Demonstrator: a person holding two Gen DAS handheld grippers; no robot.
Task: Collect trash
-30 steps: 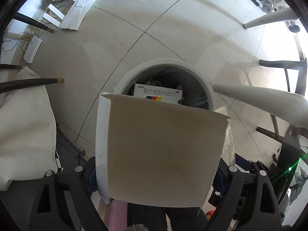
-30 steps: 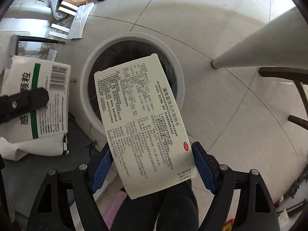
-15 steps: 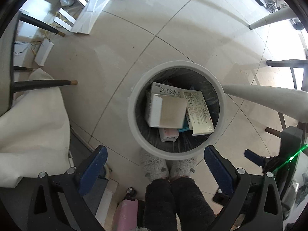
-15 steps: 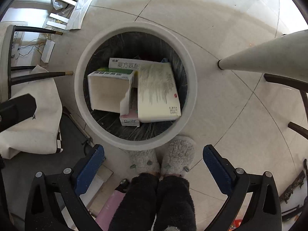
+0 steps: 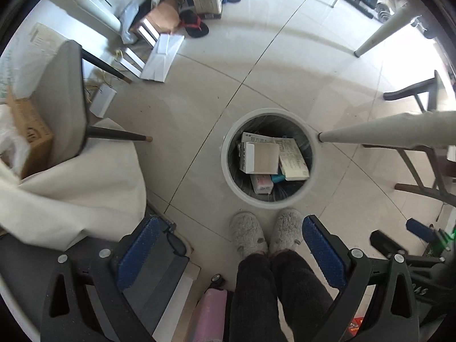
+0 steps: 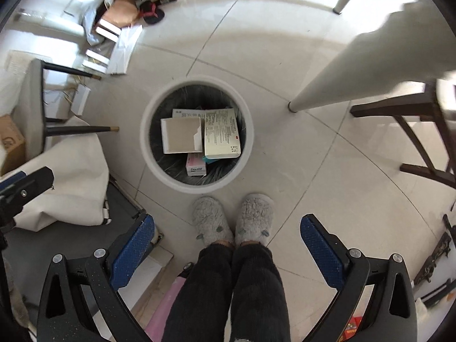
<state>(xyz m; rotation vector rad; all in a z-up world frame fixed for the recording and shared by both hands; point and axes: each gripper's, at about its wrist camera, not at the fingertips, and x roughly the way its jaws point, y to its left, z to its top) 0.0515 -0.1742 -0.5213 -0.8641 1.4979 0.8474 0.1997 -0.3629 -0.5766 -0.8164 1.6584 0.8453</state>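
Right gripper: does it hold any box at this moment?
No, the right gripper is open with nothing between its blue pads, and the boxes lie in the bin.

Each gripper, left gripper (image 5: 228, 245) and right gripper (image 6: 227, 240), has black arms, silver screws and bumpy blue pads (image 6: 132, 248). The person wears fluffy grey slippers (image 6: 212, 221), maybe with tiny ears, and dark fuzzy trousers (image 6: 228, 293).

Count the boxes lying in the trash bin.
4 visible: a brown-faced box at left, a printed white box at right, a long box under them at the back, a pink box in front. More may be hidden.
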